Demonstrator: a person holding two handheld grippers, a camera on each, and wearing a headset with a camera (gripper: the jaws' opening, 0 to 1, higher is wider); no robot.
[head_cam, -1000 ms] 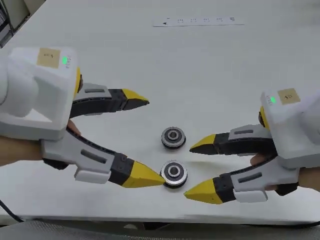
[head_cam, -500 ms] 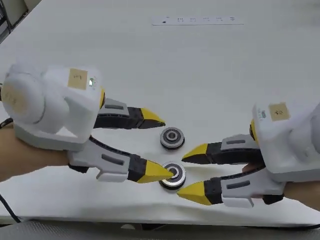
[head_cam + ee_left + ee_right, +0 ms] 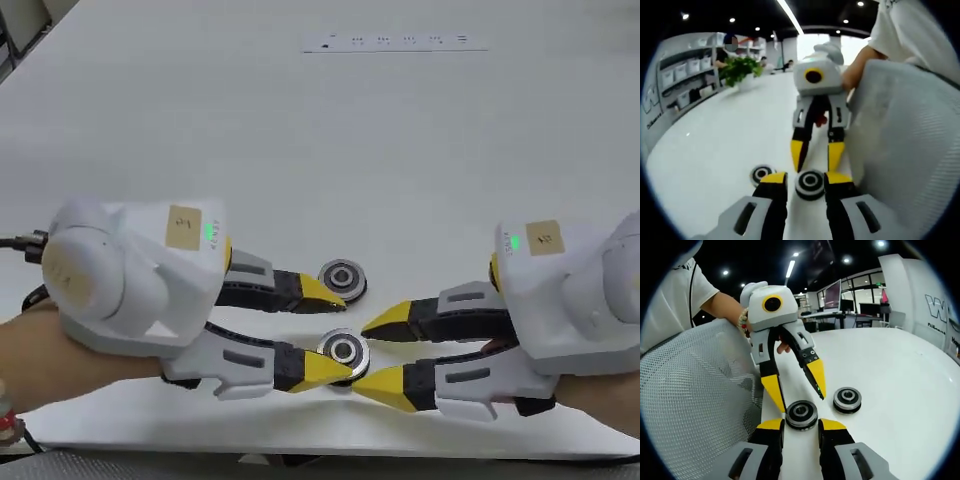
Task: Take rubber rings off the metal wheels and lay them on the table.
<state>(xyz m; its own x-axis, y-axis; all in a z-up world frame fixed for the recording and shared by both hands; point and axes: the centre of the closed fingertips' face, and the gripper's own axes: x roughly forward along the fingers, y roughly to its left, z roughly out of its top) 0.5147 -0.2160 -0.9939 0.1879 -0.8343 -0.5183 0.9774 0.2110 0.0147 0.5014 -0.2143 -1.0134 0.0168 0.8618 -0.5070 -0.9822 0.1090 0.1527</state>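
At the left of the head view, the white left gripper (image 3: 348,338) with yellow-tipped black jaws is held low over the white table (image 3: 400,150). Its jaws are spread apart, and the nearer round silver metal wheel with a black rubber ring (image 3: 343,349) is seen between their tips. Contact cannot be judged. The farther wheel (image 3: 342,278), of the same kind, lies just beyond on the table, apart from both grippers. From the right, the white right gripper (image 3: 362,355) is pointed at the nearer wheel (image 3: 801,414), its jaws likewise parted and their tips just short of it.
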